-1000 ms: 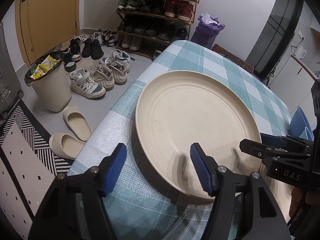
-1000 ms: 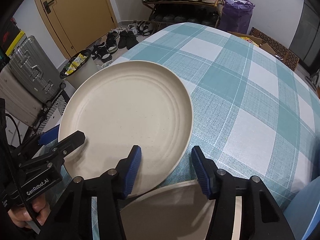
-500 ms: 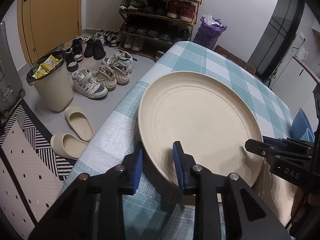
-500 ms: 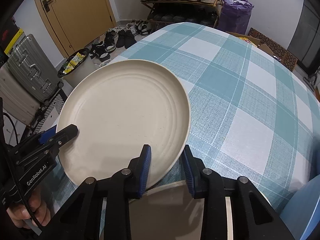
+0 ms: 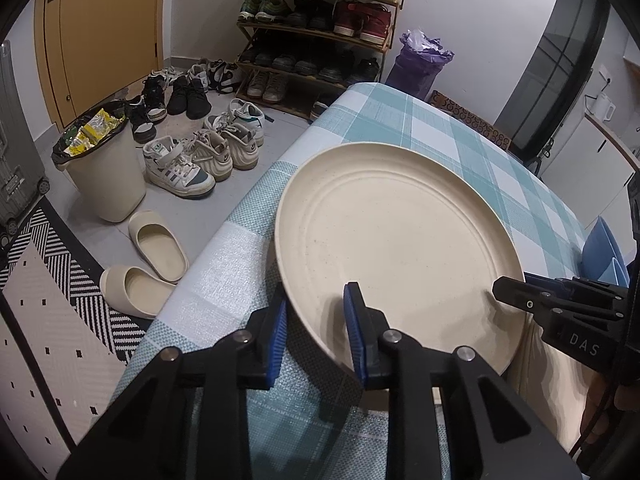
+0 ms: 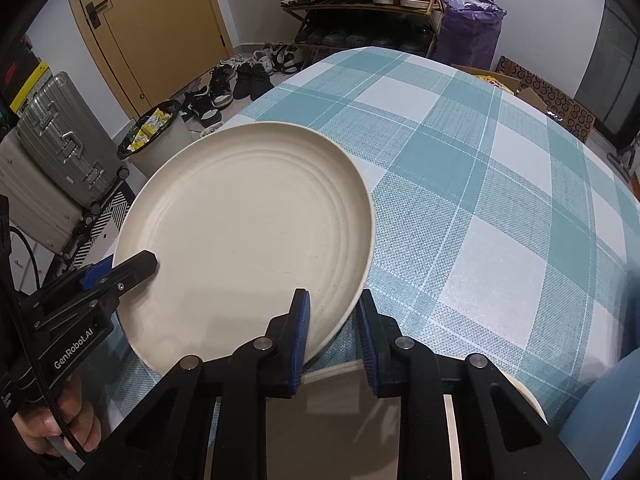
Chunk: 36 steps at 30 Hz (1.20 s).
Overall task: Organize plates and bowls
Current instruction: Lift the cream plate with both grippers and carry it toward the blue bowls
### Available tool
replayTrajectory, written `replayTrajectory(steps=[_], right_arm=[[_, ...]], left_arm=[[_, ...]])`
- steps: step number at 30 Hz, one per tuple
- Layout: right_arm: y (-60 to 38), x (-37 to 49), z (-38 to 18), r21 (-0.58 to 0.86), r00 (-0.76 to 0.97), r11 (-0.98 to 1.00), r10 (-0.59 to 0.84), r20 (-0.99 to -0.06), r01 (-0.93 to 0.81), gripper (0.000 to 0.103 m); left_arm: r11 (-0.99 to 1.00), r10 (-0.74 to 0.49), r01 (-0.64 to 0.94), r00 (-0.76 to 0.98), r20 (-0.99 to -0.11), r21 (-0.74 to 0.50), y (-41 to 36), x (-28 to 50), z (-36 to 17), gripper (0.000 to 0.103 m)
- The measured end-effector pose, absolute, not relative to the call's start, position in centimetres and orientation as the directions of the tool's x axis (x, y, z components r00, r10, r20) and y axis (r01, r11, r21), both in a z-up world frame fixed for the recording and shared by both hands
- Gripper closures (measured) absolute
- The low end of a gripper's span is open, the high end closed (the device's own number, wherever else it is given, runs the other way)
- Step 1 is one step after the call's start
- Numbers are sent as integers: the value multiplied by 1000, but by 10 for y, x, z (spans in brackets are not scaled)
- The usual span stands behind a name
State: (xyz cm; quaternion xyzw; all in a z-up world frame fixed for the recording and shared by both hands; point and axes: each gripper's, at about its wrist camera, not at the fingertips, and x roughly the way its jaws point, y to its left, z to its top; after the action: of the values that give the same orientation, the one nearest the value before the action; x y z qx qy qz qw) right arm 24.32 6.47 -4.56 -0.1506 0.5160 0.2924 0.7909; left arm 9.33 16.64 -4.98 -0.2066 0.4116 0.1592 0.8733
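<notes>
A large cream plate [image 5: 400, 240] is held a little above the teal checked tablecloth [image 5: 400, 120], near the table's corner. My left gripper [image 5: 316, 332] is shut on its near rim. My right gripper [image 6: 334, 332] is shut on the opposite rim of the same plate [image 6: 248, 232]. Each gripper shows in the other's view: the right gripper [image 5: 516, 292] at the plate's right edge, the left gripper [image 6: 136, 264] at the plate's left edge. Another cream dish [image 6: 524, 396] lies under my right gripper, mostly hidden.
A blue item [image 5: 600, 248] lies at the table's right edge. On the floor to the left are a bin [image 5: 100, 160], slippers [image 5: 156, 240], several shoes and a patterned mat. A shoe rack [image 5: 320, 20], a purple bag and a suitcase [image 6: 60, 152] stand further off.
Both grippers closed from open onto the plate's rim. The plate has since risen slightly off the cloth and tilted a little.
</notes>
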Motion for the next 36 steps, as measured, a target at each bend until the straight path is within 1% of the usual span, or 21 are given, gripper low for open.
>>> replayTrajectory(steps=[4, 21, 36], right_arm=[[63, 242, -44, 57, 306, 783, 307, -901, -619, 83], [58, 239, -39, 59, 329, 786, 325, -887, -616, 84], [36, 226, -3, 45, 394, 800, 343, -853, -598, 84]], left_arm=[[865, 111, -448, 610, -784, -226, 166, 93, -50, 78], [868, 107, -436, 633, -767, -239, 163, 90, -41, 78], [901, 85, -363, 686, -722, -239, 146, 82, -12, 78]])
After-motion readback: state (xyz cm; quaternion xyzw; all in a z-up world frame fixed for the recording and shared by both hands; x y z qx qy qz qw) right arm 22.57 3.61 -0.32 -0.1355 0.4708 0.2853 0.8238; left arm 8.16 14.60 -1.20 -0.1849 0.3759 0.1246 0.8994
